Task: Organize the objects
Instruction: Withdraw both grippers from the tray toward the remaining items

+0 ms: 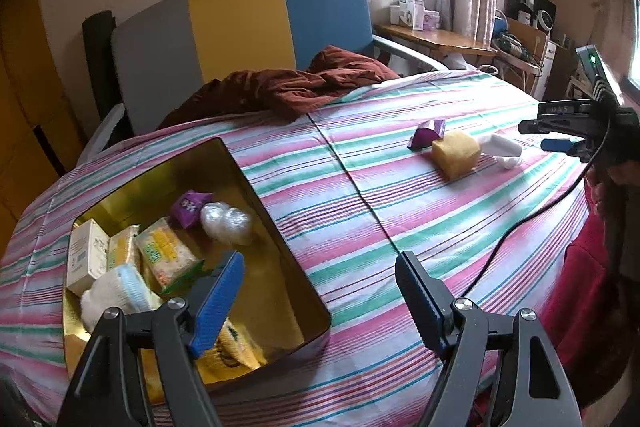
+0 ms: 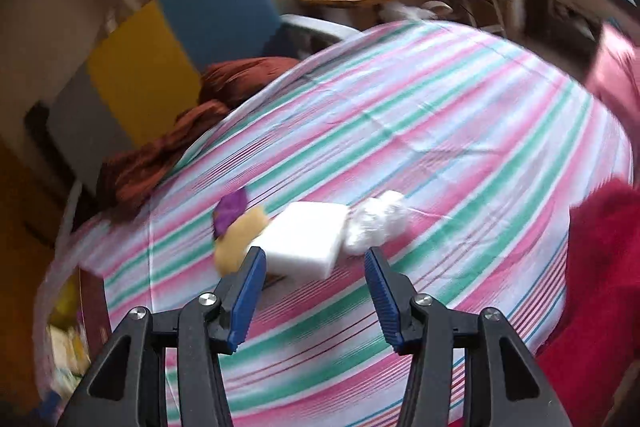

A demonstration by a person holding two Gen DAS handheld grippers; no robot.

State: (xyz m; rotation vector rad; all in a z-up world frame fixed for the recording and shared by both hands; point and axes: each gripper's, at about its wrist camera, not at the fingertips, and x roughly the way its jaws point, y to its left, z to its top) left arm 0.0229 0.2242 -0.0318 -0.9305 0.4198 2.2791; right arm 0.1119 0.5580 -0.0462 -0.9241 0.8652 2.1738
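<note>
A gold tin box [image 1: 280, 267] lies on the striped bedsheet [image 1: 400, 195] and holds snack packets, a white carton, a purple packet and a clear plastic wad. My left gripper [image 1: 320, 287] is open and empty over the box's right edge. Farther right lie a purple packet [image 1: 426, 135], a yellow sponge [image 1: 456, 153] and a white block [image 1: 502, 147]. My right gripper [image 2: 314, 287] is open and empty just before the white block [image 2: 308, 243], with the yellow sponge [image 2: 236, 243], purple packet [image 2: 230, 211] and a clear plastic wad [image 2: 376, 223] beside it. It also shows in the left wrist view [image 1: 560, 135].
A rumpled brown cloth [image 1: 280, 87] lies at the head of the bed by a grey, yellow and blue headboard [image 1: 240, 27]. A wooden side table [image 1: 432, 35] with boxes stands by the window. A person's red sleeve [image 2: 600, 287] is at the right.
</note>
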